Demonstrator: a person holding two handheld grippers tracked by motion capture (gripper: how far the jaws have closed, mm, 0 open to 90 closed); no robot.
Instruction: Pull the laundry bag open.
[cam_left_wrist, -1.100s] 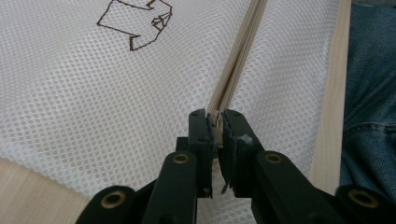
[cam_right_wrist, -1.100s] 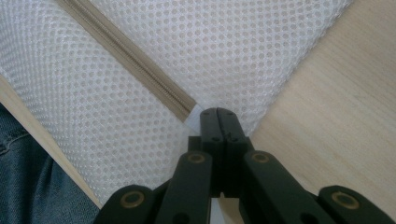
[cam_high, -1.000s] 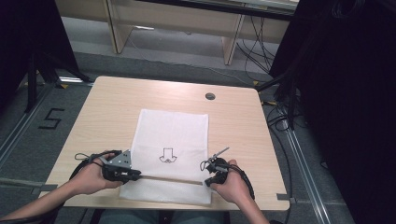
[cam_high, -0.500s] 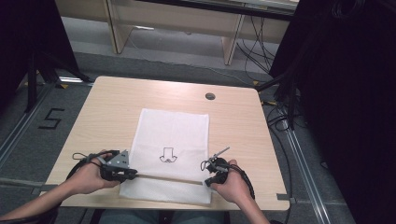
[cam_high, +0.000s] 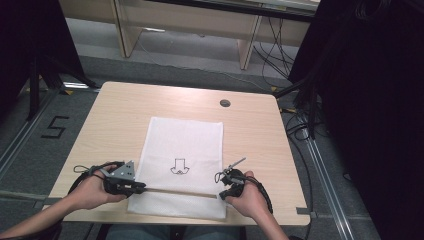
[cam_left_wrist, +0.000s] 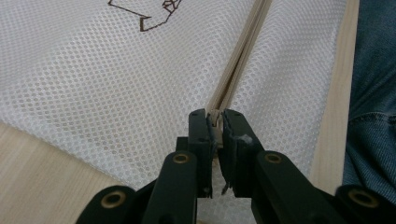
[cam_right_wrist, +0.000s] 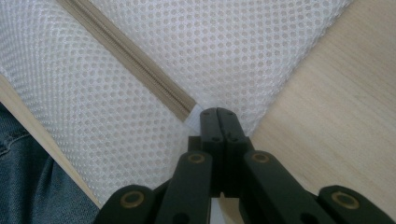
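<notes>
A white mesh bag (cam_high: 182, 165) lies flat on the wooden table (cam_high: 115, 115), its near end close to the table's near edge, with a tan zipper (cam_high: 175, 192) running left to right across that end. A small dark drawing (cam_high: 179, 166) sits on the mesh just beyond the zipper.

The left gripper (cam_left_wrist: 215, 122) is at the zipper's left end, its jaws nearly together and pinching what looks like the zipper's pull or end tab. The right gripper (cam_right_wrist: 217, 115) is at the bag's right edge, jaws pressed fully together on the fabric tab where the zipper ends.

The bag looks very light, soft and floppy, with no stiffness of its own, so it will probably drag and bunch if pulled from one point. The zipper tape is the firmest part and the best place to hold. Judging by the two grips, one end needs anchoring while the other is drawn along the track, keeping the tape taut so the mesh does not ruck up or catch in the teeth. The thin tab could slip from the jaws
</notes>
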